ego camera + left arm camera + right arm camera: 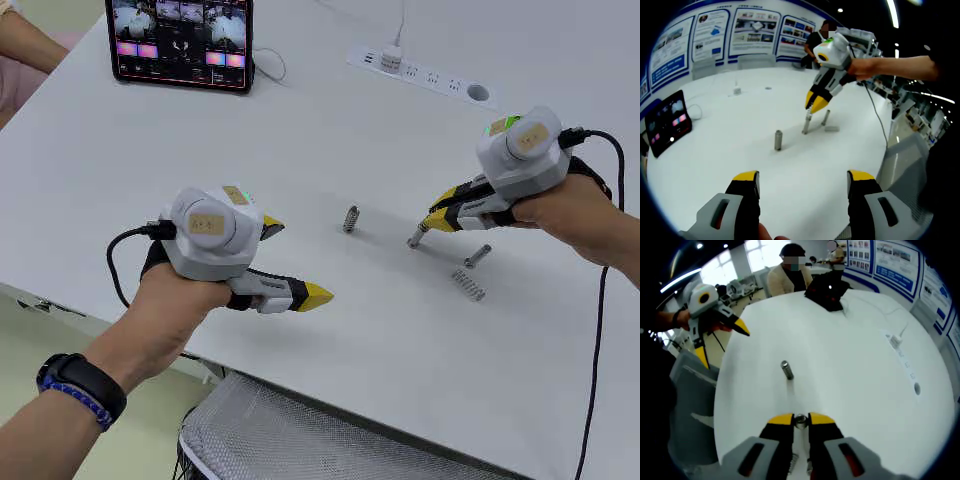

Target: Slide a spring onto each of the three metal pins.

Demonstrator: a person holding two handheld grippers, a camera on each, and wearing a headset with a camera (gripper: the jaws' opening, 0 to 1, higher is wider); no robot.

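So the right gripper (436,212) is pinching a pin (417,237) tip-down on the table (300,140), left gripper (296,261) wide and empty, I'd stand it straight before grabbing the loose spring (467,285) nearby.

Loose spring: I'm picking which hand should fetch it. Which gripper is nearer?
Right. The right gripper, shut on a pin, is just beyond the spring, slightly left. The left gripper, open, is far off to its left.
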